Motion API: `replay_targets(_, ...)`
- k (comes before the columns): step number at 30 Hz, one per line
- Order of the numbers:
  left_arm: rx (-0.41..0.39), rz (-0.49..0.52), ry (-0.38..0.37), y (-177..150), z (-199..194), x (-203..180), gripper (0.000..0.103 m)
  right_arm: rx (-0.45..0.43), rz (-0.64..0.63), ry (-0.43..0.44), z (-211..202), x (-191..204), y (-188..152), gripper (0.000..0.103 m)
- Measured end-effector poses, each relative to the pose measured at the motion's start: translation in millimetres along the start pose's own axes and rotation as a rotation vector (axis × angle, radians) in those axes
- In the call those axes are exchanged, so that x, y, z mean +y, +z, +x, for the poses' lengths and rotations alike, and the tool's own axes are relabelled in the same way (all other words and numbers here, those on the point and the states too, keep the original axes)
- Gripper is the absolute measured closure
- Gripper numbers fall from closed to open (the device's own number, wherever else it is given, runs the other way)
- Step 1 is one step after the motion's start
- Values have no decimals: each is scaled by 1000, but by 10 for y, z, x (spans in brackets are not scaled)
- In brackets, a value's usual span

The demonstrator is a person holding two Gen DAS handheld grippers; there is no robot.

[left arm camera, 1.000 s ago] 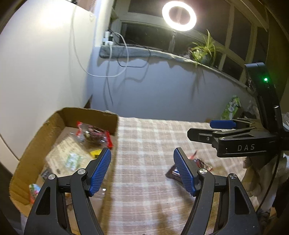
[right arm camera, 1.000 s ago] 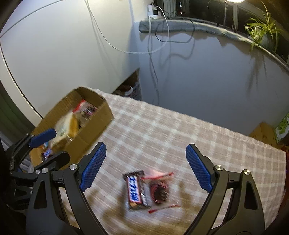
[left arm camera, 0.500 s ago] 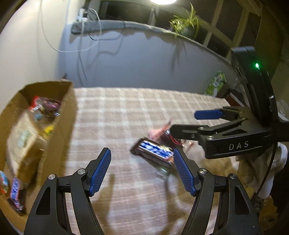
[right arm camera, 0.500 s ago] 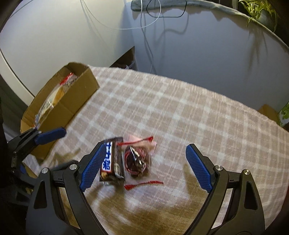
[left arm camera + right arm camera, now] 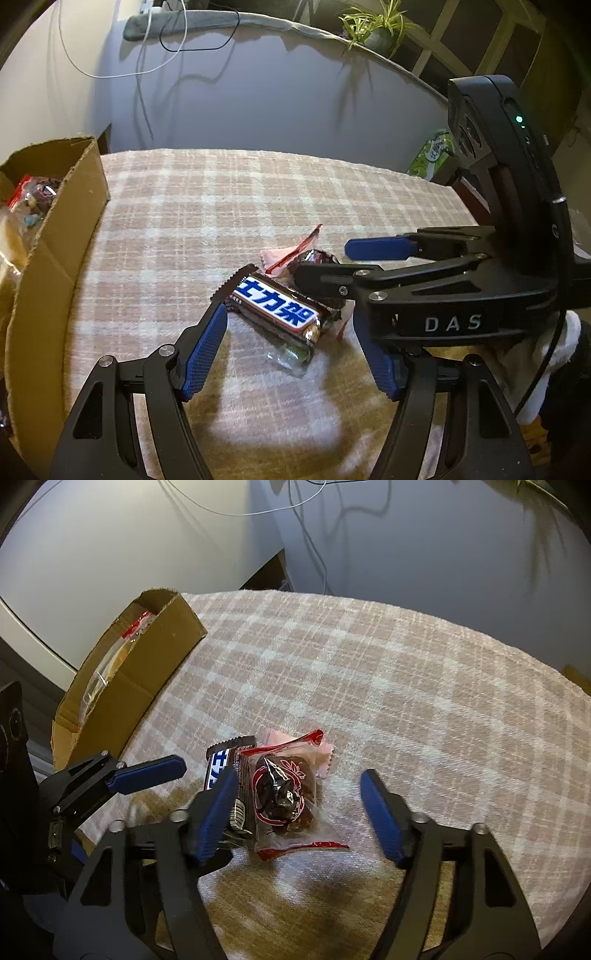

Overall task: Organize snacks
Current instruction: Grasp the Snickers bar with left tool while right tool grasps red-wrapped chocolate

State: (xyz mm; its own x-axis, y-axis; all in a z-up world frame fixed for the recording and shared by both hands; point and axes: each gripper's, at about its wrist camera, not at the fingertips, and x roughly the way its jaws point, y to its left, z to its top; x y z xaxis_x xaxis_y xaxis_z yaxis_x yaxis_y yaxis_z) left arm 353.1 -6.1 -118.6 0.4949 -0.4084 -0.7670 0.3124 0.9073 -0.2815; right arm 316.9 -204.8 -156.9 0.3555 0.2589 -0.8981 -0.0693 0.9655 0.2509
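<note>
Jaws of right gripper closing around date packet.

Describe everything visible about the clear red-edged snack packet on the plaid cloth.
The clear packet is a small flat plastic pouch with red sealed edges and red printed outlines, holding a dark, lumpy snack. It lies flat on the plaid cloth, its left edge against or slightly over the brown chocolate bar. A pale pink wrapper shows behind it. It sits between the closing jaws of the right gripper, whose pads do not yet press on it.
</note>
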Motion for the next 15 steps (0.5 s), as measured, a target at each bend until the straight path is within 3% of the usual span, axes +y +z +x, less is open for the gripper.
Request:
replay_targets(4, 11, 6, 12, 21, 72, -22, 35, 5, 16, -6, 40, -72, 0, 52)
replay_targets(15, 15, -9, 68, 65, 161, 77, 41, -5, 38, -26, 31, -269, -16, 54)
